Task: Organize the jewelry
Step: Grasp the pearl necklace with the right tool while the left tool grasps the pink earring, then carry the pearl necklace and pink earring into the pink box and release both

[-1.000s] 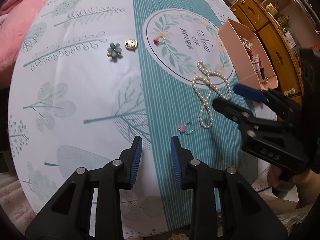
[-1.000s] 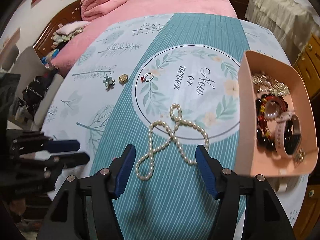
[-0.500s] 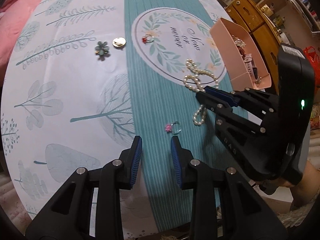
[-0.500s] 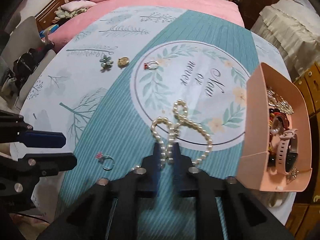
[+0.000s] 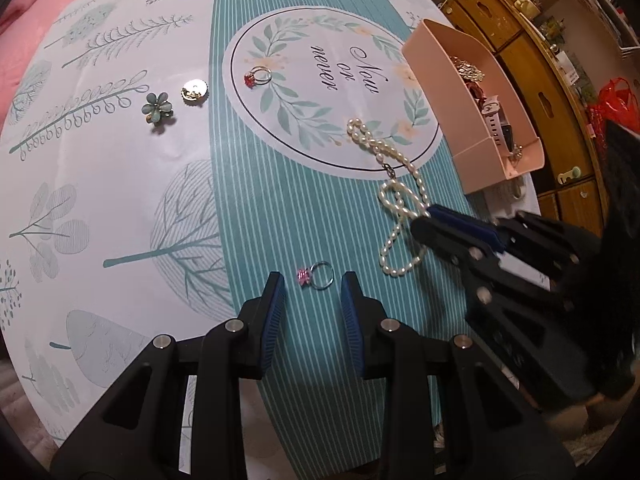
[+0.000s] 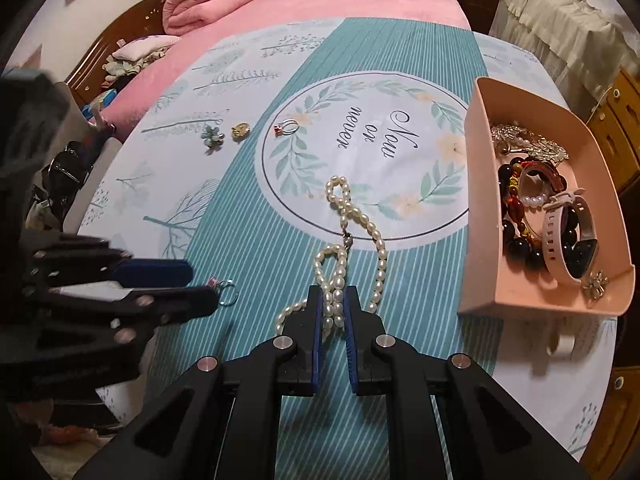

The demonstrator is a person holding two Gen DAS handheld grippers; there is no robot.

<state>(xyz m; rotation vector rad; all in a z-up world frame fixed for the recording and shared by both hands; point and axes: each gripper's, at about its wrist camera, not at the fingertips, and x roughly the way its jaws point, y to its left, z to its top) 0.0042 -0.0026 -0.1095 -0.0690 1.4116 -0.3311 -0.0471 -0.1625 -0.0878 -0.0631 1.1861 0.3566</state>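
Observation:
A white pearl necklace lies looped on the teal cloth; it also shows in the left wrist view. My right gripper is shut on its near strands and also shows in the left wrist view. My left gripper is open, with a pink-stone ring lying just ahead between its fingertips. That ring shows in the right wrist view beside my left gripper. A pink tray at the right holds bracelets and a watch.
A red-stone ring, a gold brooch and a green flower brooch lie farther back on the cloth. A wooden cabinet stands past the tray. A pink bed lies beyond the table.
My right gripper has closed on the pearl necklace and pulled its strands out of their earlier shape. My left gripper has moved closer to the pink-stone ring.

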